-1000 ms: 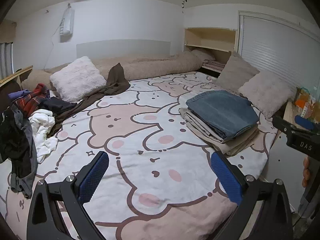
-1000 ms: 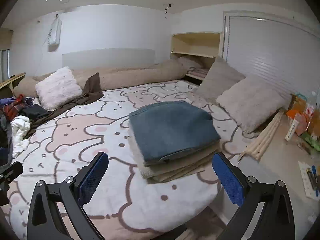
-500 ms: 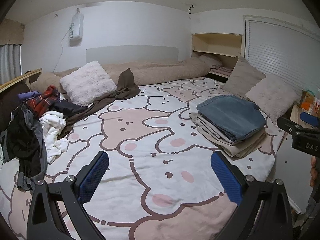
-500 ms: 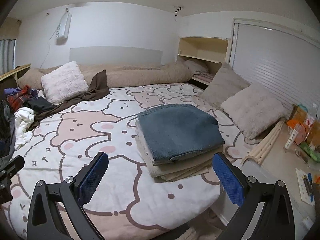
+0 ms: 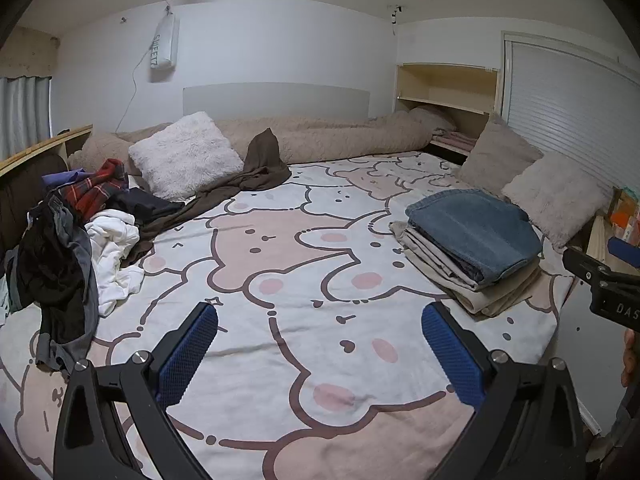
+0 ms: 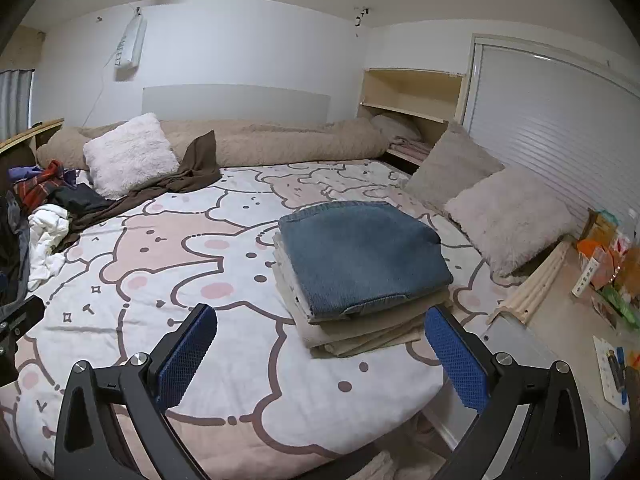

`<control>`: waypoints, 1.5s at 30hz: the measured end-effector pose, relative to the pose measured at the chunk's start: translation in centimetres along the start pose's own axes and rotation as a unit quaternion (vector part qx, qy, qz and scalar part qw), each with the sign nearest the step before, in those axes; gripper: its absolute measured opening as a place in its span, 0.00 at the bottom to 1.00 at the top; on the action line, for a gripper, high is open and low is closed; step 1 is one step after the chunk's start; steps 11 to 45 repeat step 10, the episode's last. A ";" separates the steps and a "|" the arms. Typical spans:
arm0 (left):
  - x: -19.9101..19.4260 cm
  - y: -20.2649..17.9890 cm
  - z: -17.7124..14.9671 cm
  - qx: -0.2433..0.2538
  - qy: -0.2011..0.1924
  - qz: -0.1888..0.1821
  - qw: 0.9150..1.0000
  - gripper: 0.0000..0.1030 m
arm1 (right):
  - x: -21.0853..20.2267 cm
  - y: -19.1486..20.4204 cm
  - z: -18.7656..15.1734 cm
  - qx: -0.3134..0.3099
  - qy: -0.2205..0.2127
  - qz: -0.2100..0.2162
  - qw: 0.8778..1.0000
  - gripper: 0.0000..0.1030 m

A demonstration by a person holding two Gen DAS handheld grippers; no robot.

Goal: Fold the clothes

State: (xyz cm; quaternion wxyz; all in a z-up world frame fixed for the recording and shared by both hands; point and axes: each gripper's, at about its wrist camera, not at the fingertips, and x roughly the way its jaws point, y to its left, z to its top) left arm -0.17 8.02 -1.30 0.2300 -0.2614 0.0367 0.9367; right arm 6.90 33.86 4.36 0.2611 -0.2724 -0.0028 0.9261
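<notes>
A stack of folded clothes (image 5: 472, 252) with blue jeans on top lies at the right of the bed; it also shows in the right wrist view (image 6: 360, 268). A heap of unfolded clothes (image 5: 76, 236), white, plaid red and dark, lies at the bed's left edge, and in the right wrist view (image 6: 36, 224). A brown garment (image 5: 248, 180) trails from the pillow. My left gripper (image 5: 320, 344) is open and empty above the bed's front. My right gripper (image 6: 320, 344) is open and empty, in front of the folded stack.
The bed (image 5: 280, 248) has a bear-pattern sheet. A white fluffy pillow (image 5: 184, 156) and a rolled beige duvet (image 5: 340, 140) lie at the back. Two grey cushions (image 6: 492, 200) lean at the right wall. A side table (image 6: 592, 308) with small items stands at right.
Both grippers have pulled back and swung left; the folded stack sits further right in both views and more of the clothes heap shows. Both stay open.
</notes>
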 end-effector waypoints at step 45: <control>0.4 -0.2 0.0 -0.003 0.005 0.003 1.000 1.00 | 0.4 -0.1 -0.2 0.004 0.010 0.002 1.000 1.00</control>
